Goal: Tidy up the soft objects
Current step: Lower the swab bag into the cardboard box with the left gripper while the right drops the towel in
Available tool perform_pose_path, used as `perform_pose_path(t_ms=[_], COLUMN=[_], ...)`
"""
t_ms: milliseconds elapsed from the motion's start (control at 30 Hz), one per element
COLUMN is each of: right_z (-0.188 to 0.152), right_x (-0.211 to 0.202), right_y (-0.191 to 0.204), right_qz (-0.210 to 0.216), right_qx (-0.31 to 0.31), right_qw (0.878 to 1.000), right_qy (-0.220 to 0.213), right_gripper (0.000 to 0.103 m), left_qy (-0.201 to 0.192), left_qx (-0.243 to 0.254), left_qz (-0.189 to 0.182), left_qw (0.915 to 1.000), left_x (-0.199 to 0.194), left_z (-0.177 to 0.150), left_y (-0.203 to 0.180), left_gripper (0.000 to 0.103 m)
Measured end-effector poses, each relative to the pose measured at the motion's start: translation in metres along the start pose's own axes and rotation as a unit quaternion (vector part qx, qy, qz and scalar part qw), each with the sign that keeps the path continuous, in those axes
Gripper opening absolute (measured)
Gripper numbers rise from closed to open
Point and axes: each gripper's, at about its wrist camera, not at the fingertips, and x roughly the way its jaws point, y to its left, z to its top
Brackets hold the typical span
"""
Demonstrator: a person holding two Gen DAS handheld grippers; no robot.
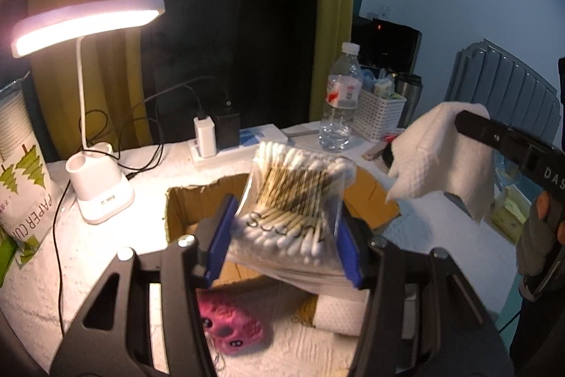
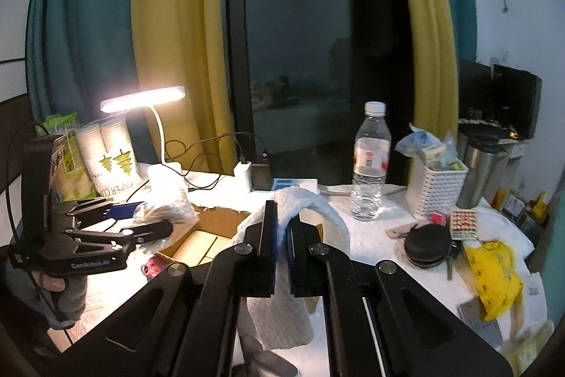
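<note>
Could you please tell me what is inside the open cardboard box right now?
Only bare cardboard floor shows inside the cardboard box; the bag of cotton swabs in the left gripper covers most of it.

A clear bag of cotton swabs [image 1: 293, 196] is hanging pinched between the left tongs [image 1: 284, 235], tilted, above the open cardboard box [image 1: 180, 211] in the middle of the desk. A white quilted paper towel [image 1: 438, 158] is drooping from the right tongs [image 2: 281, 235], off to the right of the box. A pink plush toy [image 1: 231, 324] is lying on the desk at the box's near side.
</note>
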Motion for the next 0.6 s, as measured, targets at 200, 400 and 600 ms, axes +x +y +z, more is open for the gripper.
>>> perform_pose_path(t_ms=[200,400,600], right_z=[0.0,-0.012,-0.024], right_x=[0.028,0.062,0.1], right_y=[-0.005,-0.014,-0.017], right_qz=[0.018,0.036,0.043], right_qx=[0.005,0.025,0.03], right_qw=[1.0,0.998,0.996], right_qy=[0.014,0.044,0.075], right_gripper=[0.006,0.006,0.006], left_qy=[0.018,0.041,0.069], left_qx=[-0.007,-0.014,-0.025], left_qz=[-0.003,-0.003,-0.012], left_qw=[0.9998,0.999,0.9972], left_x=[0.03,0.058,0.082], left_z=[0.0,-0.003,-0.008], left_y=[-0.001,-0.001,0.002], left_gripper=[0.054,0.054,0.055])
